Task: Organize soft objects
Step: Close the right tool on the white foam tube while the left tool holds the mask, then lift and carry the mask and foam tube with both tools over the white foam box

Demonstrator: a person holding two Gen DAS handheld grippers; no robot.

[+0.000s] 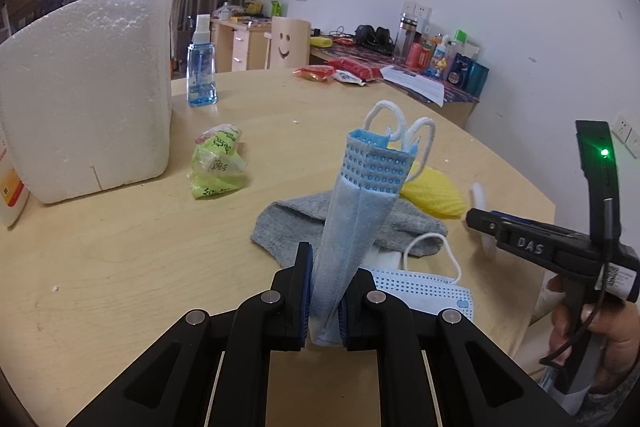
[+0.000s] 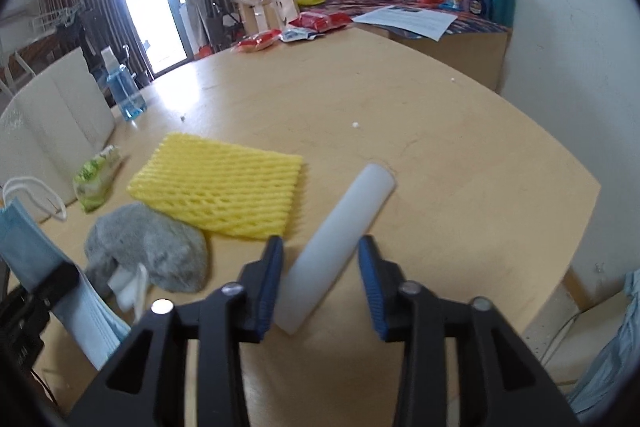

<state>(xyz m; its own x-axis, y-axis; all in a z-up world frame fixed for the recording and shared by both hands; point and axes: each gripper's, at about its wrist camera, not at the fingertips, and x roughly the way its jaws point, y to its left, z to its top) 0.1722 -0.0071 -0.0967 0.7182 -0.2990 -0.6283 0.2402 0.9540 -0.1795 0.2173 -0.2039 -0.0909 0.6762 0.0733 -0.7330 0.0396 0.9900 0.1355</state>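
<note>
Nearest the left wrist camera, the left gripper [image 1: 325,297] pinches a folded blue face mask [image 1: 352,227], which stands upright between the pads with its white ear loops [image 1: 394,121] at the top. Beneath it on the wooden table [image 1: 140,267], a second mask [image 1: 424,293] lies flat, partly covered by the held one. Just beyond, a grey sock [image 1: 296,219] overlaps the edge of a yellow foam net [image 1: 436,193], most of which is hidden in this view. Toward the table's right edge, the right gripper [image 2: 320,283] straddles a white foam tube [image 2: 340,243]; its left pad touches the tube, while a gap shows at the right pad, so a firm grip cannot be confirmed. A hand [image 1: 592,331] holds this gripper's handle. Left of the sock lies a green packet [image 1: 218,163], then a white polystyrene block [image 1: 84,91] cut off at the frame's left. A blue spray bottle [image 1: 201,67] stands behind it. Red snack packets [image 1: 340,69] lie near the far edge.
</note>
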